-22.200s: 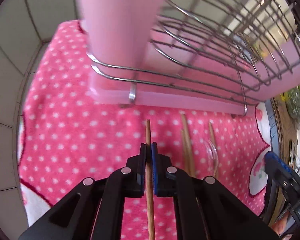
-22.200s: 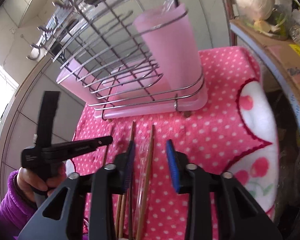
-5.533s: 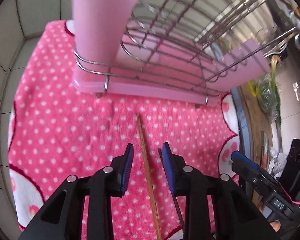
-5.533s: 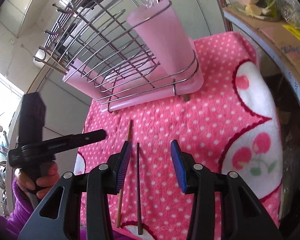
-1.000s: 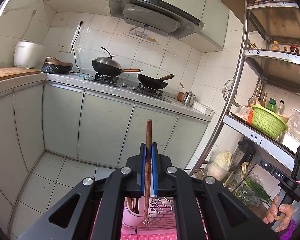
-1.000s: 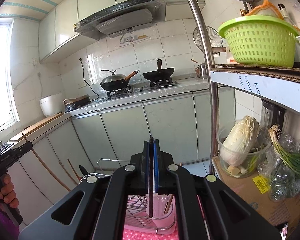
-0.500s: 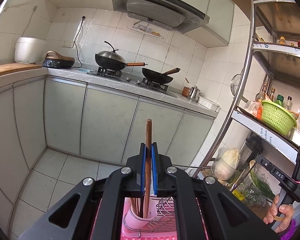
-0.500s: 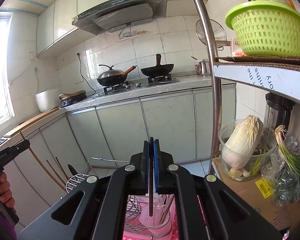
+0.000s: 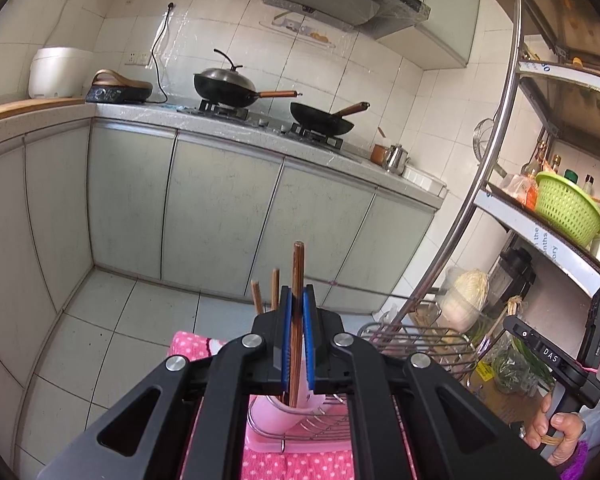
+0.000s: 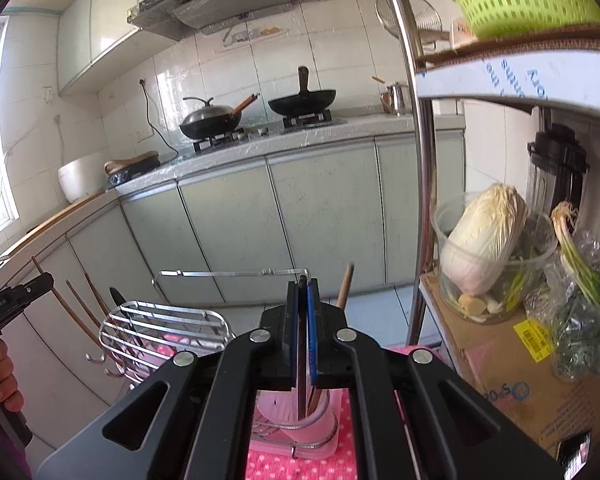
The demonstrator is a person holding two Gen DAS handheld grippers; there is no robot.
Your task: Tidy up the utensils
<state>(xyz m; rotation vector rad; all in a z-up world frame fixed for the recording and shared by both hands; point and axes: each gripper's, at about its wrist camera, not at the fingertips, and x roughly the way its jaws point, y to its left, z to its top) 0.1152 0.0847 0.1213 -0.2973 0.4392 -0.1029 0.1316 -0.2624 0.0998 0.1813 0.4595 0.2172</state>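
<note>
Left gripper [image 9: 296, 336] pinches a brown chopstick [image 9: 297, 276] upright over the pink cup [image 9: 300, 410]; right gripper [image 10: 303, 332] clamps a dark chopstick [image 10: 302, 396] (likewise upright).

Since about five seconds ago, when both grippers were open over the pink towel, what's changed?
Each gripper has closed on a chopstick and lifted it off the towel: the left gripper holds the brown chopstick upright, the right gripper the dark chopstick, both lowering tip-first into the pink cup. The cup stays in the wire rack.
</note>
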